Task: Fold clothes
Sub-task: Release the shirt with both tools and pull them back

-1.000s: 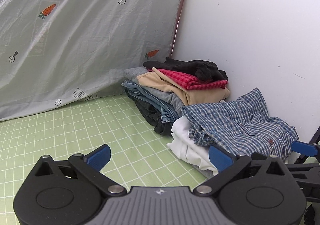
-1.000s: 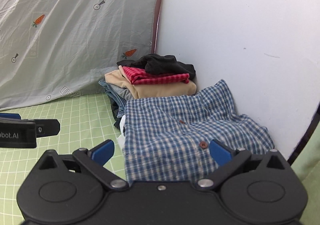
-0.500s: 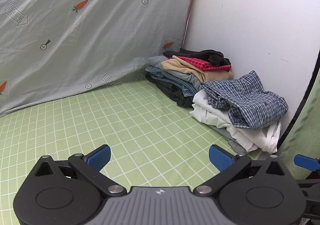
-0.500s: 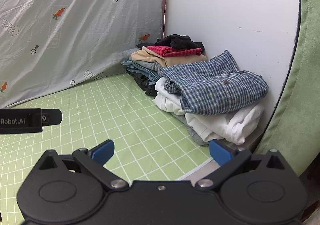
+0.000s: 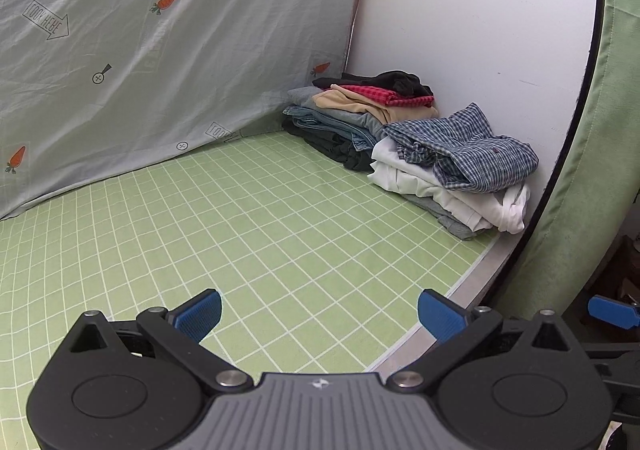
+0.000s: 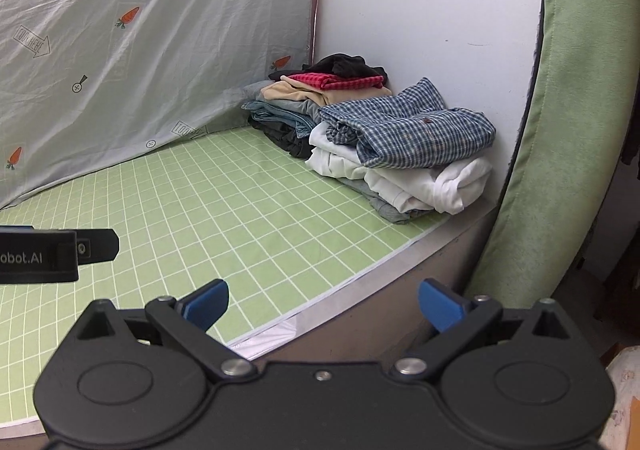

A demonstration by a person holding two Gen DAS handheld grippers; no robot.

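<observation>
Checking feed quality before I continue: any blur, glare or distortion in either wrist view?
Left wrist view: sharp, evenly lit, no glare; fisheye bends the table edge and darkens the corners. Right wrist view: equally sharp; the blue plaid shirt reads clearly, soft shadows only, same edge curvature.

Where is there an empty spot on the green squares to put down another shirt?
The green checked mat is bare from the grey carrot sheet across to its near edge, in front of both open claws, left claw and right claw. The far corner by the white wall is crowded: the mixed stack, and the blue plaid shirt on white clothes.
</observation>
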